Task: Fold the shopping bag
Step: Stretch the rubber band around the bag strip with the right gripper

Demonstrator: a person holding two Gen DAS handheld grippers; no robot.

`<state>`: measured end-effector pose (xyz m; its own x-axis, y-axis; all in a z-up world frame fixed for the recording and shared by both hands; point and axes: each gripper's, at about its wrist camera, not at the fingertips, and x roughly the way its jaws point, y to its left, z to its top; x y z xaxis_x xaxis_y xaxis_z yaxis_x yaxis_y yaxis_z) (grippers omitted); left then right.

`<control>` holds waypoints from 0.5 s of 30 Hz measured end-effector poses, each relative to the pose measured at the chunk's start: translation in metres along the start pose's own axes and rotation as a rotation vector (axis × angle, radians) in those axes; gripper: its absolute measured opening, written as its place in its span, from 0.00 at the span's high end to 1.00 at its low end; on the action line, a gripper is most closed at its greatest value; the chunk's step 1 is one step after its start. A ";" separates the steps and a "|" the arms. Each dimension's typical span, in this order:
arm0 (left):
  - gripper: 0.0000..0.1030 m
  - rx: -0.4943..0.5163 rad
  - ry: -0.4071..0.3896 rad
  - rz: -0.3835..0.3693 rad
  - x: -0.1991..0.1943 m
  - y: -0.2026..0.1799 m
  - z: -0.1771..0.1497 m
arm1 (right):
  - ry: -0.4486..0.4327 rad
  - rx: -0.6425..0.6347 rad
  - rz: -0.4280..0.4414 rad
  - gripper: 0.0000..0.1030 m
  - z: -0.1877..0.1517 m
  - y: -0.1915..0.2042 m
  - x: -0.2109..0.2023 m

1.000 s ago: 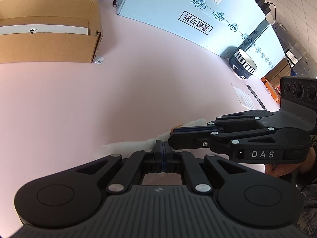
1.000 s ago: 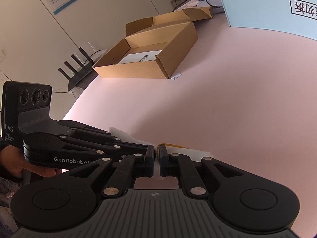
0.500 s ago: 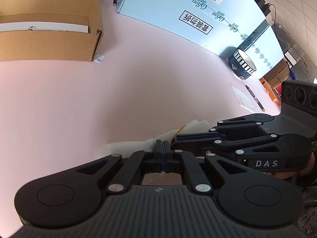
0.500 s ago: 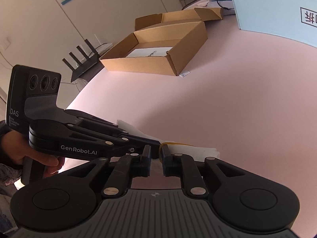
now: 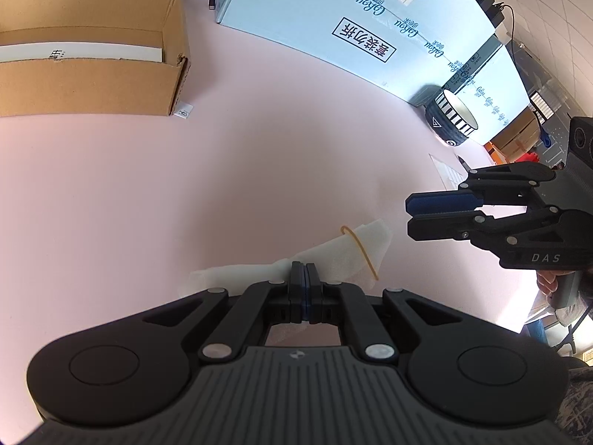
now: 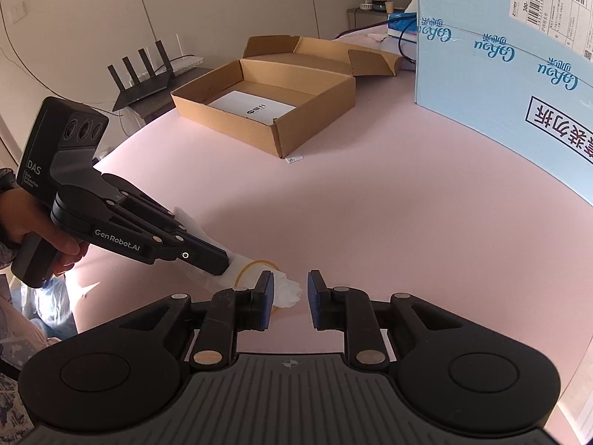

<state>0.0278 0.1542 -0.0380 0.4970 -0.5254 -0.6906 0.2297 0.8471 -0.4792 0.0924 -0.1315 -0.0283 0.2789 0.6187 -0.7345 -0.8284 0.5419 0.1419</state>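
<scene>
One gripper pinches the folded bag; the other hovers beside it.

Two grippers, one folded bag, one rubber band, two cardboard boxes, two blue cartons, one bowl, one router.

White plastic bag folded into narrow strip, rubber band round one end
</scene>
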 end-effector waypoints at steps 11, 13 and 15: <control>0.98 -0.010 -0.006 0.025 0.000 -0.004 0.000 | 0.058 -0.152 0.098 0.78 0.011 0.002 0.026; 0.98 -0.014 -0.007 0.029 0.001 -0.005 0.000 | 0.067 -0.187 0.116 0.78 0.012 0.004 0.029; 0.98 -0.019 -0.007 0.033 0.001 -0.005 0.000 | 0.081 -0.219 0.137 0.77 0.012 0.005 0.033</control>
<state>0.0273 0.1490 -0.0360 0.5096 -0.4966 -0.7026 0.1972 0.8623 -0.4665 0.1031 -0.1017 -0.0435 0.1244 0.6257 -0.7701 -0.9436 0.3145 0.1032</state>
